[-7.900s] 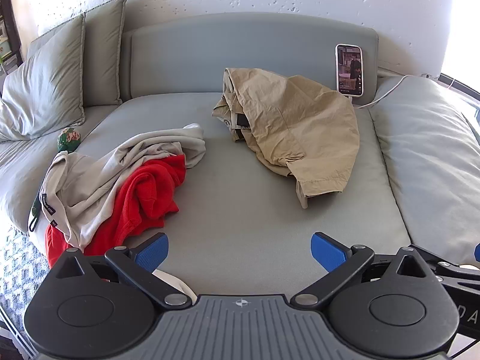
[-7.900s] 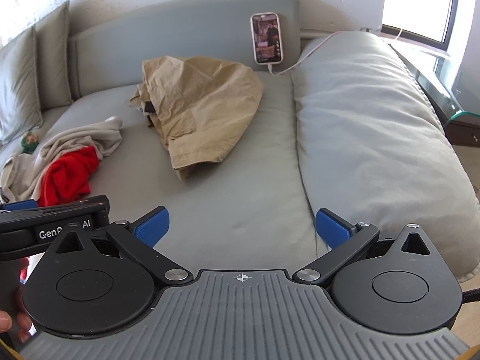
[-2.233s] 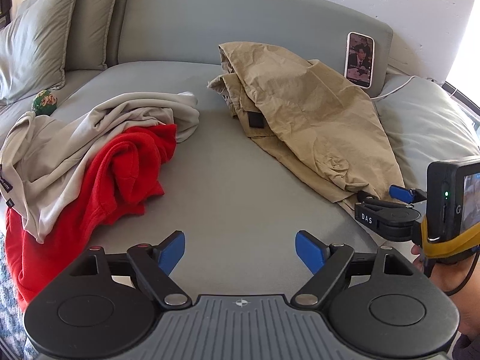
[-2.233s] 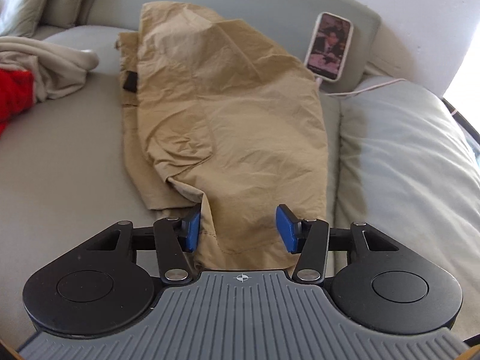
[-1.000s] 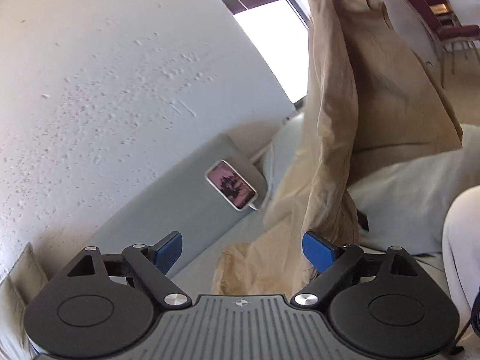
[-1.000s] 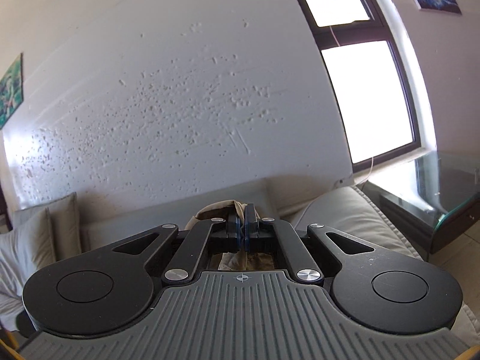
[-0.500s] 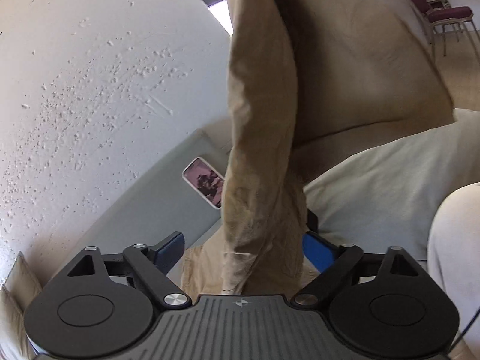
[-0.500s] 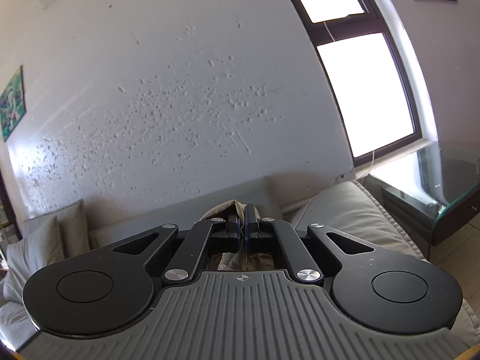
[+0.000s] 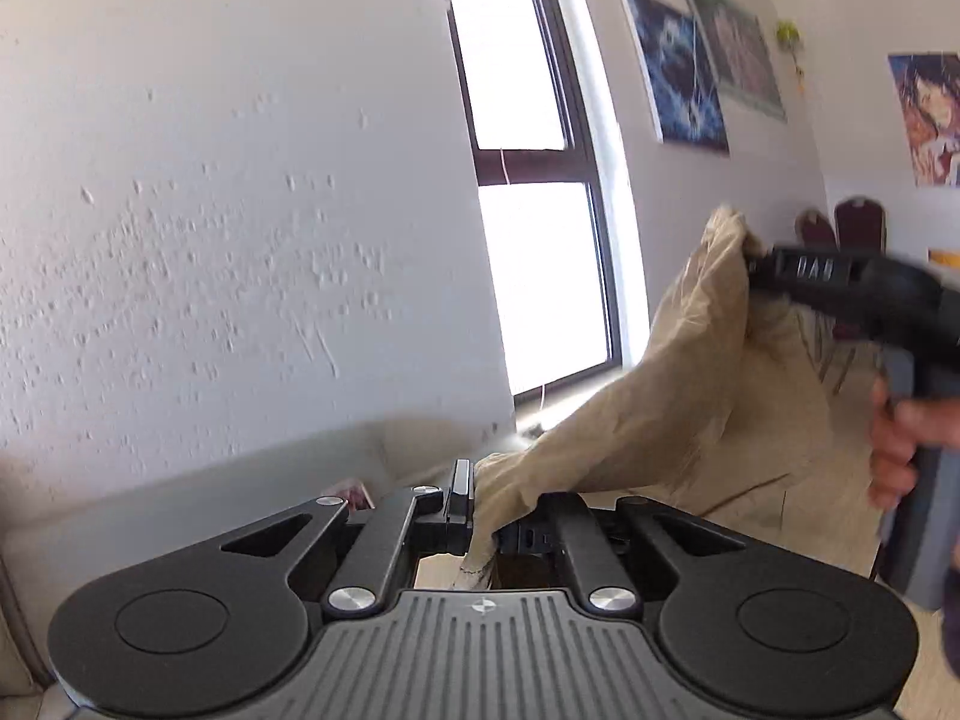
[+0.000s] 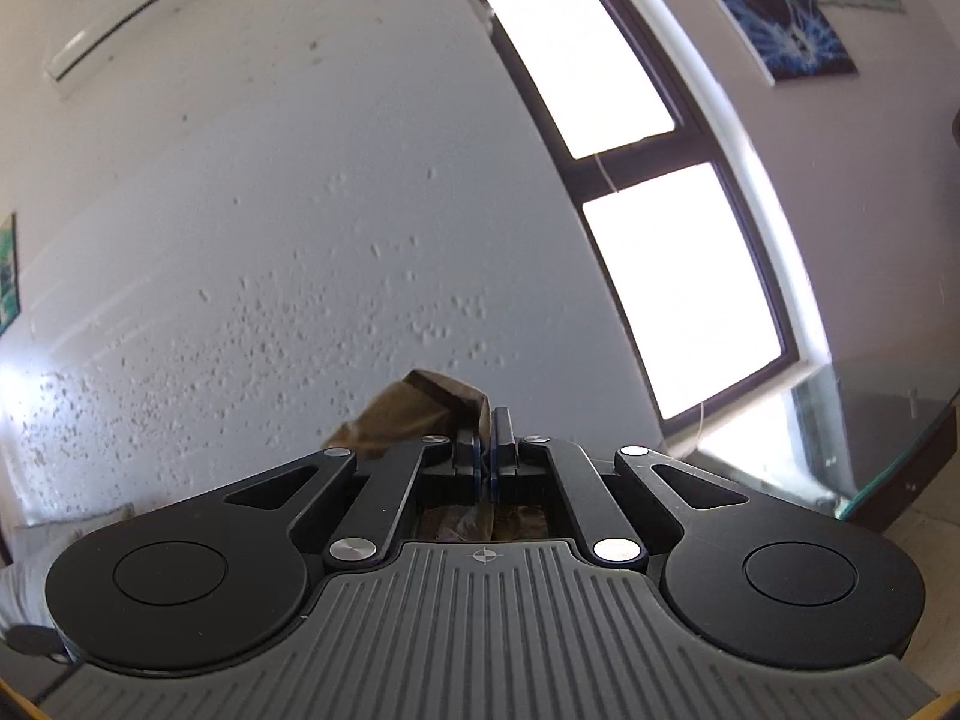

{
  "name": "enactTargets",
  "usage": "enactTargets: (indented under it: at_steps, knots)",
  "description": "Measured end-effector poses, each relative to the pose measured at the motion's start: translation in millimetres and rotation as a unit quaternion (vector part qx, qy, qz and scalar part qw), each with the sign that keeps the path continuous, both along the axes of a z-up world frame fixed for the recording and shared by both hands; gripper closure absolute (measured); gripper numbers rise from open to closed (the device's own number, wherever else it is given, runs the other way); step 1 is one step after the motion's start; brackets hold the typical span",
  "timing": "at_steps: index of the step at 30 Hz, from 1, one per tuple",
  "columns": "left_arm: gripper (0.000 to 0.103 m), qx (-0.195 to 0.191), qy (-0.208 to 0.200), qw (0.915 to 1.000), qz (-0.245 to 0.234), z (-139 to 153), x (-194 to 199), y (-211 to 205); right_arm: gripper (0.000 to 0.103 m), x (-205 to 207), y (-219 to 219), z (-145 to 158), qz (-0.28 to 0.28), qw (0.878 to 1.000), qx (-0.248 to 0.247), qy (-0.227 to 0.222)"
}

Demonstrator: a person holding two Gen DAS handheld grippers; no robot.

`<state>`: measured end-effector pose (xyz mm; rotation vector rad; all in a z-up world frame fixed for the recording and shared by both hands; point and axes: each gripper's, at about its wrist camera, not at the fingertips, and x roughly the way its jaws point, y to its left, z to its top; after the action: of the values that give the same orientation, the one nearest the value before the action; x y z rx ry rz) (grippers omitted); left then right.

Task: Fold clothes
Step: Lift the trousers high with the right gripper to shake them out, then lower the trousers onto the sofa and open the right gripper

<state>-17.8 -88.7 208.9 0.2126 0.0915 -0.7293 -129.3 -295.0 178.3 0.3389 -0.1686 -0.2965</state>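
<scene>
1. Left wrist view: a white, pitted wall (image 9: 198, 228) fills the left half, and a tall dark-framed window (image 9: 534, 192) of two bright panes is seen beside it. Three pictures (image 9: 678, 72) are hung on the far wall at the right, and two dark red chairs (image 9: 852, 228) are seen below them. A grey sofa back (image 9: 198, 492) runs along the bottom left, with a phone (image 9: 351, 495) leaned against it, half hidden behind the gripper's frame.
2. In the same view, one pair of tan trousers (image 9: 672, 408) is held up in the air between the two tools. The left gripper (image 9: 480, 510) is pressed together on one end of the cloth. The other end is pinched by the right gripper (image 9: 750, 264), which is gripped by a hand (image 9: 900, 444) at the right edge. Much of the far corner of the room is blocked by the raised cloth.
3. Right wrist view: the same pitted wall (image 10: 300, 240) and window (image 10: 660, 240) are seen, with an air conditioner (image 10: 138, 0) mounted high at the left and one picture (image 10: 774, 6) at the upper right. A glass tabletop (image 10: 888, 438) is seen under the window.
4. The right gripper (image 10: 487, 456) is closed on a fold of the tan trousers (image 10: 414, 414), which bunch up just beyond the fingers and are also glimpsed under them.
</scene>
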Motion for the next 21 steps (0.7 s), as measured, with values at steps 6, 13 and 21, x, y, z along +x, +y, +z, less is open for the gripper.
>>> enactTargets:
  at_steps: [6, 13, 21]
  knots:
    - [0.099, -0.112, 0.010, 0.9936, 0.006, 68, -14, 52, 0.101, 0, 25, 52, 0.018, 0.995, -0.059, -0.083]
    - [0.098, -0.154, 0.105, 0.9743, 0.126, 40, 29, 108, 0.100, 85, 65, 79, 0.075, 0.989, -0.122, -0.049]
    - [0.094, -0.064, 0.318, 0.8536, 0.408, -124, 131, 203, 0.046, 236, 140, 6, 0.210, 0.932, -0.170, 0.242]
